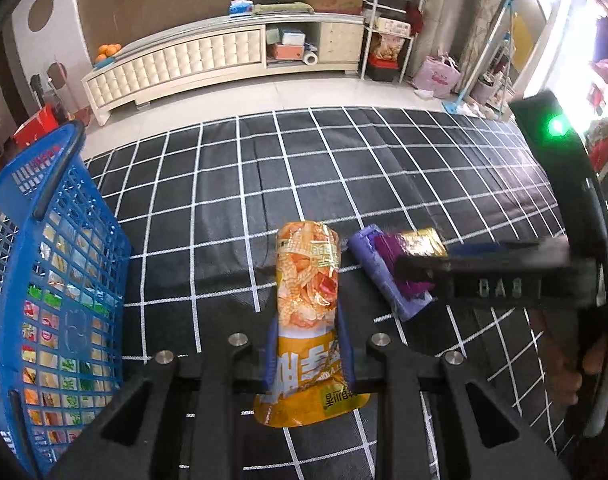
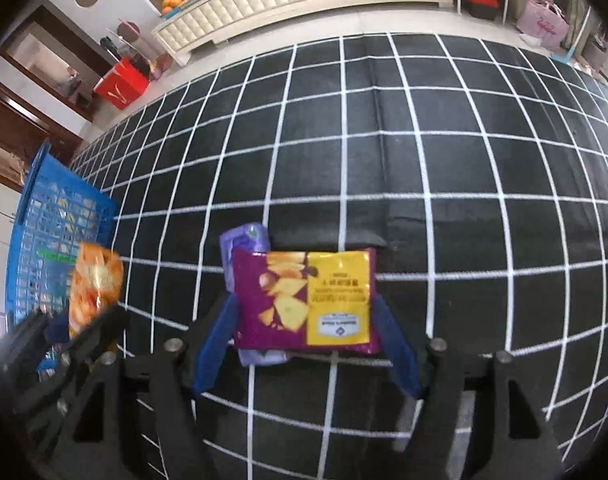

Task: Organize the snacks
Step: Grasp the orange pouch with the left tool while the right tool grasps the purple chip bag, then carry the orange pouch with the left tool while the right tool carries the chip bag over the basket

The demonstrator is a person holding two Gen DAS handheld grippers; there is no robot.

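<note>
My left gripper [image 1: 307,344] is shut on an orange snack bag [image 1: 310,304], its blue fingers squeezing the bag's sides above the black checked cloth. The same bag shows in the right wrist view [image 2: 94,288], near the blue basket [image 2: 60,240]. My right gripper [image 2: 306,320] has its blue fingers on both sides of a purple and yellow chip bag [image 2: 308,300], touching its edges. That bag lies on top of a lilac packet [image 2: 246,248]. In the left wrist view the right gripper [image 1: 420,268] reaches over the purple bag [image 1: 400,256] and lilac packet [image 1: 384,280].
The blue mesh basket [image 1: 56,280] stands at the left and holds several snack packs. The black cloth with white grid lines [image 2: 424,152] covers the table. A long white cabinet [image 1: 224,56], shelves and bags stand across the floor behind.
</note>
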